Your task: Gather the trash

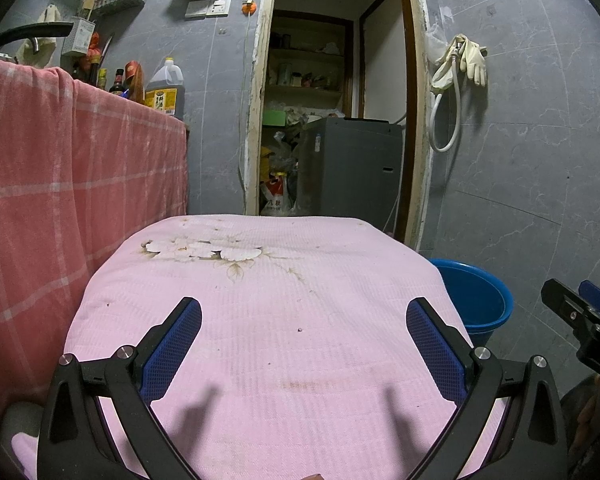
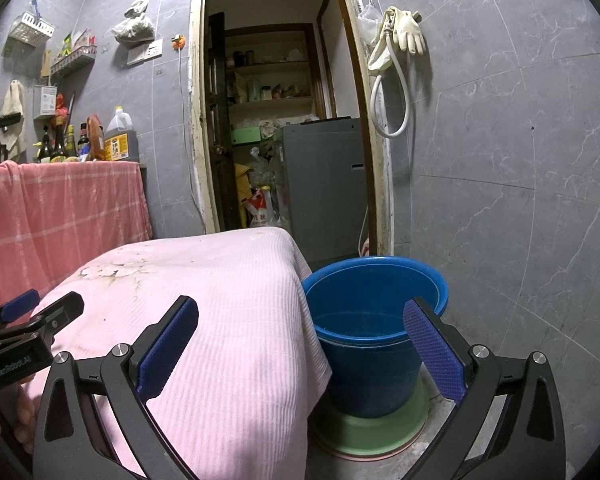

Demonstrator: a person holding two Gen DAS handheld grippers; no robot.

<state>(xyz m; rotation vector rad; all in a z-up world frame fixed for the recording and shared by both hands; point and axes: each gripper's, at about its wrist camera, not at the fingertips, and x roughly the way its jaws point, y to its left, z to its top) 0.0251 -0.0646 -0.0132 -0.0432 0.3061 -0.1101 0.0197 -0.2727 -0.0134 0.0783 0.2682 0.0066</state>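
A: Why does the pink floral cloth lie spread over that low table, with the pink checked cloth draped down the counter front beside it?

B: Probably as covers. The floral one hangs over the table's right edge and touches the side of the blue bucket, which stands just beside the table on the floor. No trash shows on the cloth, only stains and a few tiny dark specks. The only litter-like things in sight are the bags and wrappers heaped past the doorway, next to the grey washing machine, well apart from both grippers.

A: And the bucket itself?

B: It sits on an upturned green basin, likely to raise it off the floor. Inside it looks empty apart from some faint grit on the bottom. Judging by its place at the table's edge, it may serve as the bin for the trash.

A: How do the grippers stand?

B: The left gripper hovers over the near part of the cloth, its blue pads spread wide with nothing between them. The right gripper is equally wide and empty; one finger hangs over the cloth, the other over the bucket's rim.

A: And the rubber gloves?

B: Hung on the wall by the doorframe with a white hose, probably to dry and stay off the floor.
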